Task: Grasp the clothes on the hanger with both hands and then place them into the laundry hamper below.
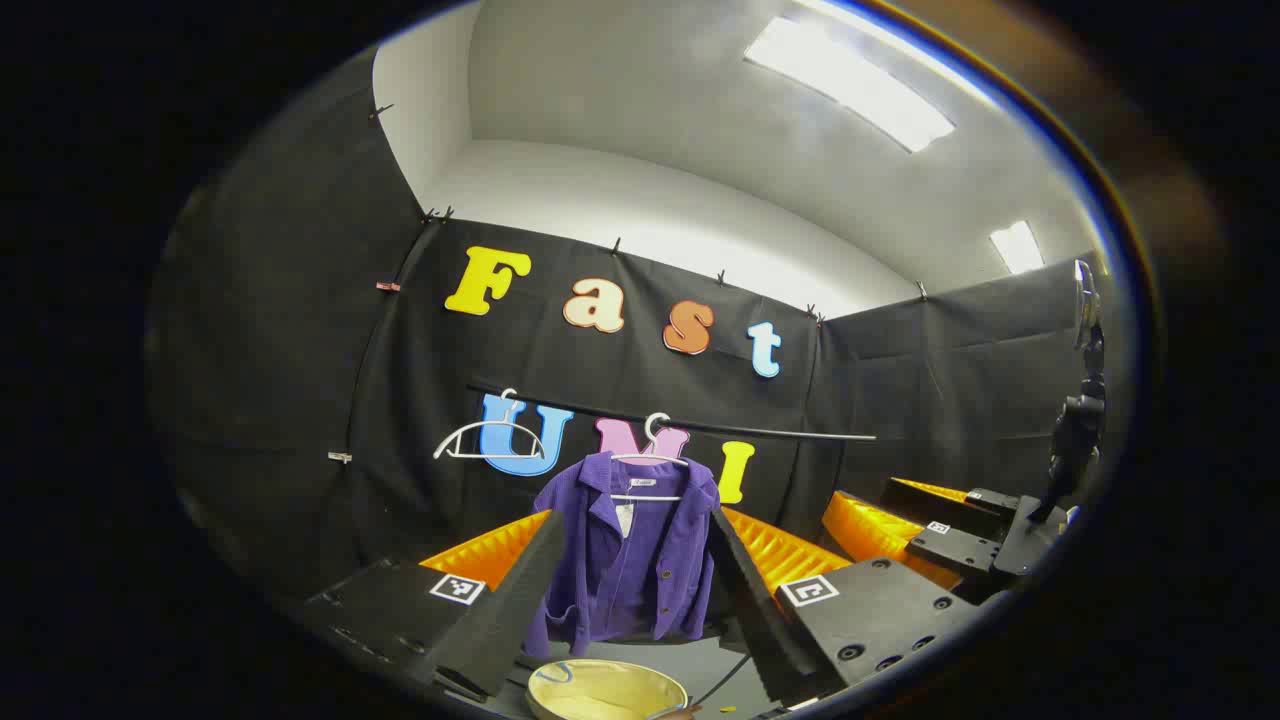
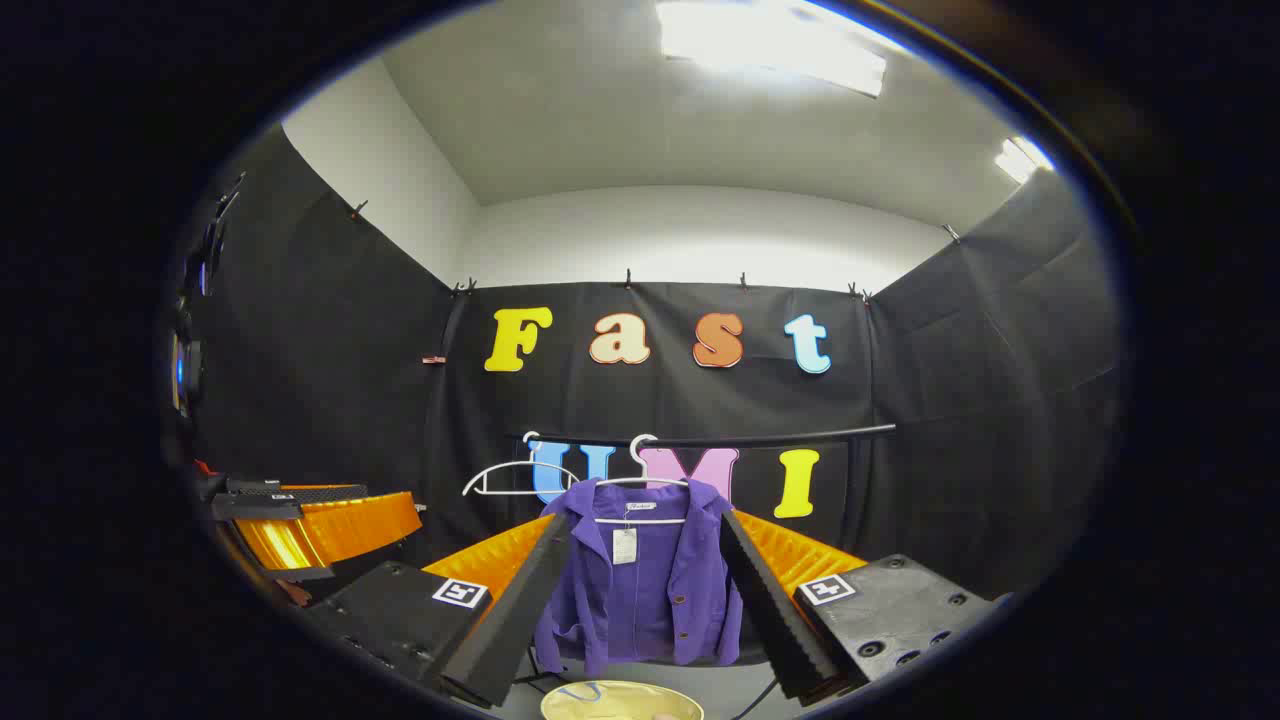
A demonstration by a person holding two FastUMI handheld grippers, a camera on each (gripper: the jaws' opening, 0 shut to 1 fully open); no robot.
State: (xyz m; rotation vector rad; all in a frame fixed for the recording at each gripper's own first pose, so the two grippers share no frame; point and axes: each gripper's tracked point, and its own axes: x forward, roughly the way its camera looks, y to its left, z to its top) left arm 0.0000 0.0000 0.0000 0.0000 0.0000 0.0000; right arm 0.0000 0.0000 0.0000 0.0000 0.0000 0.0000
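Note:
A purple jacket (image 1: 630, 560) (image 2: 645, 585) hangs on a white hanger (image 1: 650, 470) (image 2: 640, 495) from a black rail (image 1: 760, 430) (image 2: 780, 438) at the back wall. Below it sits the pale yellow round rim of the laundry hamper (image 1: 605, 688) (image 2: 620, 700). My left gripper (image 1: 630, 625) is open, and the jacket shows farther off between its black fingers (image 1: 500, 610). My right gripper (image 2: 640, 625) is open too, short of the jacket, which shows between its fingers (image 2: 775, 610). The right gripper (image 1: 950, 540) also appears off to the side in the left gripper view, as does the left gripper (image 2: 300, 520) in the right gripper view.
An empty white hanger (image 1: 480, 442) (image 2: 515, 478) hangs on the rail left of the jacket. A black stand with a mounted device (image 1: 1080, 420) rises at the right edge of the left gripper view. A cable (image 1: 725, 678) runs on the grey floor beside the hamper.

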